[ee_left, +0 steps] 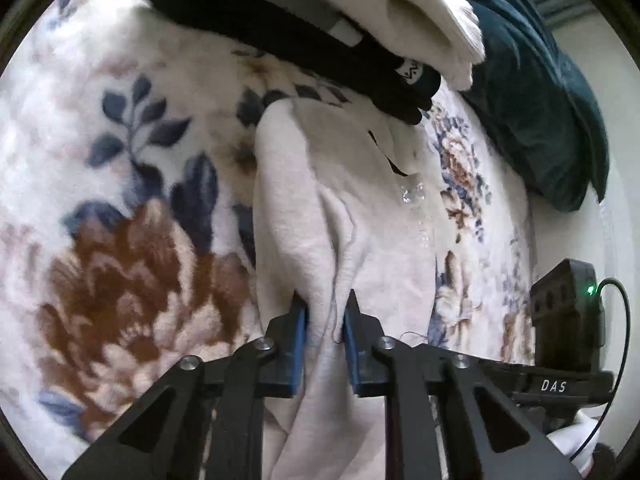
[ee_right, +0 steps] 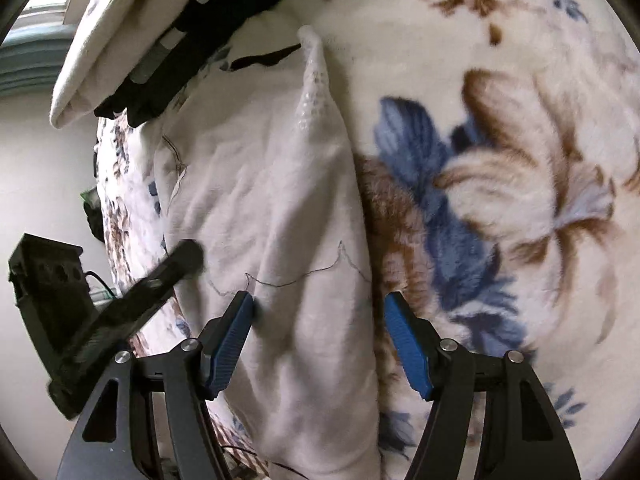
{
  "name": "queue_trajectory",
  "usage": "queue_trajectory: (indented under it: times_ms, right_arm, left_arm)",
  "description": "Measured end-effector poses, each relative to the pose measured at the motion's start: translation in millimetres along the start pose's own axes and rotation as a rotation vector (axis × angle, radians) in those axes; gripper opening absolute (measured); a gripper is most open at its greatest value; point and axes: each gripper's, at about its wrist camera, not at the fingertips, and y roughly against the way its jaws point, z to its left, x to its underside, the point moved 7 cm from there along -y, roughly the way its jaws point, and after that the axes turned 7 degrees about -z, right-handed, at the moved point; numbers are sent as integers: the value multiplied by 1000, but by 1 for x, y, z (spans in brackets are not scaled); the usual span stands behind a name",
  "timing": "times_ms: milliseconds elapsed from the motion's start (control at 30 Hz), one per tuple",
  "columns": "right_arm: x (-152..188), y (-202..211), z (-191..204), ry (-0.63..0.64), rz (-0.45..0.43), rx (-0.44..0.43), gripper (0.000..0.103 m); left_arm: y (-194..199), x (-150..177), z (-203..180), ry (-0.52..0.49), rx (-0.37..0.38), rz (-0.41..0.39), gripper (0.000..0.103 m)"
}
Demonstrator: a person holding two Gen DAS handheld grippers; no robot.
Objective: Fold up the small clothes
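Note:
A small cream fleece garment [ee_left: 352,208] lies on a floral blanket [ee_left: 120,168]. My left gripper [ee_left: 325,300] is shut on a bunched fold of the garment at its near edge. In the right wrist view the same garment [ee_right: 260,200] lies lengthwise, with a raised fold along its right side. My right gripper [ee_right: 318,300] is open, its blue pads [ee_right: 404,332] straddling that fold near the garment's lower end. A loose dark thread [ee_right: 296,276] lies across the cloth. The left gripper's body [ee_right: 160,276] shows at the left of the right wrist view.
A stack of folded clothes sits at the far end: a black item [ee_left: 280,28] under a white one [ee_left: 420,12], also in the right wrist view [ee_right: 192,40]. A dark teal pillow [ee_left: 540,100] lies at the right. The bed edge and pale floor [ee_right: 44,160] are on the left.

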Motion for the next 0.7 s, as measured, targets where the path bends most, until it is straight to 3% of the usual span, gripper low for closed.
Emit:
queue_trajectory:
  times_ms: [100,133,167,200,233,300,333,367,400,500,533,567,633,700]
  right_arm:
    - [-1,0,-8,17,-34,41,43]
    - [-3,-1,-11,15,-39,52,41]
    - [-5,-1,-13,5,-37,65,41]
    - [-5,1,-17,-10,-27,52,41]
    - [-4,3,-19,-34,-8,18,41]
    - [-5,7,-19,-83,-2,-39,41]
    - [-5,9,-19,-91,-4,-52,47]
    - [-6,10,-18,-100,-7,-68,57]
    - [-7,10,-17,-106,-10,-82,59]
    - [-10,2,-18,-132,2,-118,59]
    - [-11,-2,-20,-125,-7,-88,49]
    - [-12,-4,-24,-115,-21,-48,28]
    - [-15,-5,-33,-138,-27,-9,16]
    - [-20,3,-43,-151,-55,26,14]
  left_arm:
    - [1,-2,24,27,-84,4,14]
    - [5,-4,28,16,-121,-3,15]
    - [10,-6,29,27,-109,-7,17]
    - [13,-7,25,61,-51,1,17]
    - [15,-8,20,95,5,10,25]
    - [20,-13,14,119,39,4,30]
    - [22,-16,11,127,62,-3,31]
    - [23,-21,12,134,49,-13,31]
    - [21,-27,13,134,28,-21,31]
    - [5,-46,19,129,-24,-35,31]
    - [-4,-51,22,127,-31,-22,31]
    - [-10,-53,27,128,-41,-12,31]
    - [-18,-53,38,110,-73,13,31]
    - [-22,-59,41,92,-85,16,31]
